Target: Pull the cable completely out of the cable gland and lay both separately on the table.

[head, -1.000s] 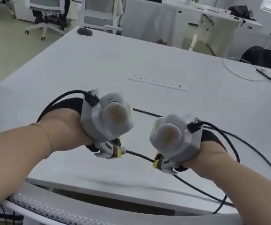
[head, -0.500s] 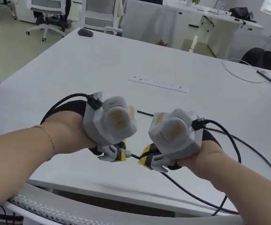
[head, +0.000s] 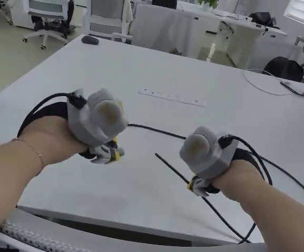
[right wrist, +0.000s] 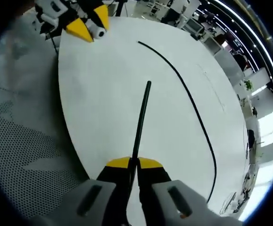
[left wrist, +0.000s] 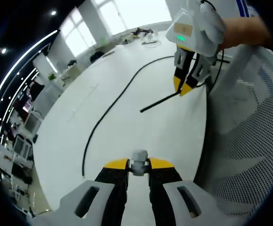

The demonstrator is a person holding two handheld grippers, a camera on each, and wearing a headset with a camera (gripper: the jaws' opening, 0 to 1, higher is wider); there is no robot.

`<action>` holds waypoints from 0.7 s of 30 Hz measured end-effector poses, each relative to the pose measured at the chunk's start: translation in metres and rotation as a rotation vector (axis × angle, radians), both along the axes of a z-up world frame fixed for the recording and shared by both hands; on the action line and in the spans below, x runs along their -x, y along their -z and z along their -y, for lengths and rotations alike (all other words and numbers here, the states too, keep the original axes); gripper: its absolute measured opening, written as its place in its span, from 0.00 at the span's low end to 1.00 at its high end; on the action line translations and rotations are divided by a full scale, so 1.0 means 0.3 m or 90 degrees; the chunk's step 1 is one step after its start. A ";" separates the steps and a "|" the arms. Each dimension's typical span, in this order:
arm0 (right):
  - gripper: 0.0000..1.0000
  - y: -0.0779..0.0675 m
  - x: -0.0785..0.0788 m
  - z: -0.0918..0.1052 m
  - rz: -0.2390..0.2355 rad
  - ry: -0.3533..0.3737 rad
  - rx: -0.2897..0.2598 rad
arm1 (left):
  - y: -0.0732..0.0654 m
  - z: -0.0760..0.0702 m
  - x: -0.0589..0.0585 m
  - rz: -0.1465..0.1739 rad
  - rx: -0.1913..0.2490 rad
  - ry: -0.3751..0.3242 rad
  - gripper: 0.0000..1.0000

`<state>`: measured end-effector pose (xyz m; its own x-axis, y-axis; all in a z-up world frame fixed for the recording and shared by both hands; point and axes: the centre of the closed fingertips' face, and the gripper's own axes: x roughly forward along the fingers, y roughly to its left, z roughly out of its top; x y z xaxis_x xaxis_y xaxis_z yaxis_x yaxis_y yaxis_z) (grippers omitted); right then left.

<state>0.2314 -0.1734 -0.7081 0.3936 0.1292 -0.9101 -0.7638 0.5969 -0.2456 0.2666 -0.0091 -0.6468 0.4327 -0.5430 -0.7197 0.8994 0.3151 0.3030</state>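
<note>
A small grey-white cable gland [left wrist: 139, 159] sits pinched between the yellow tips of my left gripper [left wrist: 138, 165]; it also shows as the gland [right wrist: 98, 32] at the top left of the right gripper view. My right gripper [right wrist: 130, 165] is shut on a thin black cable [right wrist: 141, 117], whose bare free end points toward the left gripper. In the head view the left gripper [head: 107, 154] and right gripper [head: 196, 186] hover low over the white table [head: 141, 199], well apart. The cable [head: 170, 165] ends free between them, clear of the gland.
A second long black cable [head: 157, 130] curves across the table behind the grippers. Farther back lie a flat white strip [head: 171, 97], a mouse [head: 90, 39] and a phone [head: 292, 88]. A mesh chair back [head: 31, 236] sits at the near table edge.
The grippers were close together on the cable; now they have drawn apart, left going left and right going right. The cable's end has come out of the gland.
</note>
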 end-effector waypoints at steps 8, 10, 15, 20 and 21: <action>0.04 0.049 -0.189 0.007 -0.018 -0.011 -0.047 | 0.038 0.016 0.026 -0.004 -0.030 0.028 0.16; 0.04 0.080 -0.232 0.045 -0.019 0.018 -0.043 | 0.045 0.025 0.031 -0.011 -0.027 0.038 0.16; 0.06 0.120 -0.296 0.099 -0.006 0.062 -0.051 | 0.072 0.050 0.061 -0.042 -0.025 0.052 0.16; 0.26 0.096 -0.285 0.107 -0.008 0.067 -0.066 | 0.076 0.075 0.072 -0.067 -0.017 0.066 0.17; 0.27 0.070 -0.275 0.088 -0.005 0.071 -0.098 | 0.074 0.080 0.068 -0.069 -0.019 0.070 0.17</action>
<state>0.3137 -0.1999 -0.7290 0.4056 0.2231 -0.8864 -0.6926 0.7078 -0.1388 0.2462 -0.0331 -0.6689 0.2913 -0.5607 -0.7751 0.9558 0.2054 0.2106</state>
